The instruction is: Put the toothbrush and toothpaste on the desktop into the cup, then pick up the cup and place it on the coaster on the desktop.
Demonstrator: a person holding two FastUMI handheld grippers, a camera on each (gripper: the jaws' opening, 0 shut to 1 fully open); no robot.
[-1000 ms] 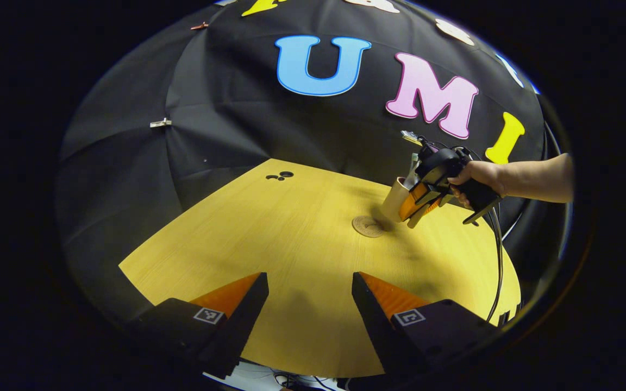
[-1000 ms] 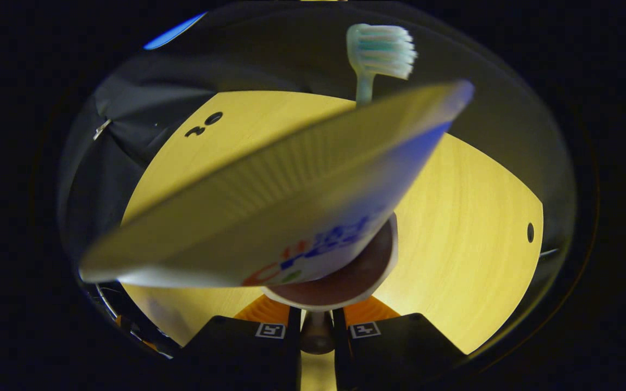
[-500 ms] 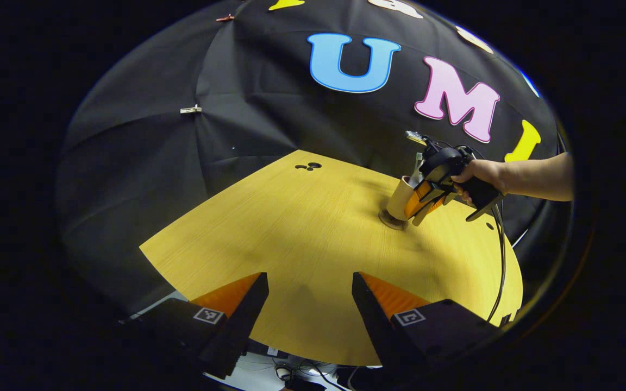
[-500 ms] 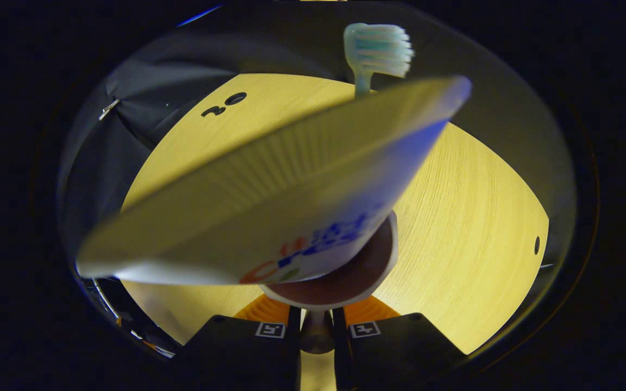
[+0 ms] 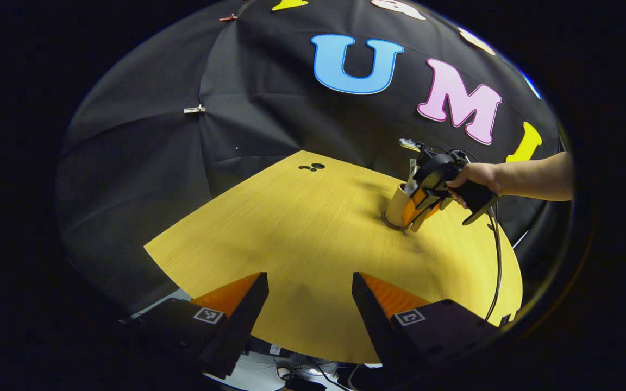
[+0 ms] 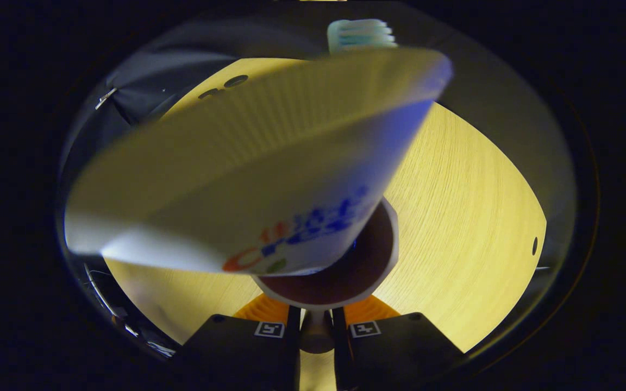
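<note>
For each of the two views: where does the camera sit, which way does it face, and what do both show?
Left gripper view: rides the left gripper, open, facing across the table toward the right gripper, hand and cup.
Right gripper view: rides the right gripper, looking over the cup's rim past toothpaste and toothbrush.
Shared: cup, table.

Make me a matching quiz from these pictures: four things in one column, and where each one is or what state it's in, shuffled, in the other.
Things:
1. toothpaste
2. cup
3. left tool
4. toothbrush

States:
A. open, nothing between its fingers, hovering over the near edge of the table
B. gripped by the right tool, sitting on the coaster
C. lying slanted out of the cup, close to the right tool's camera
D. bristled head sticking up behind the toothpaste

Pairs: 1-C, 2-B, 3-A, 4-D
</note>
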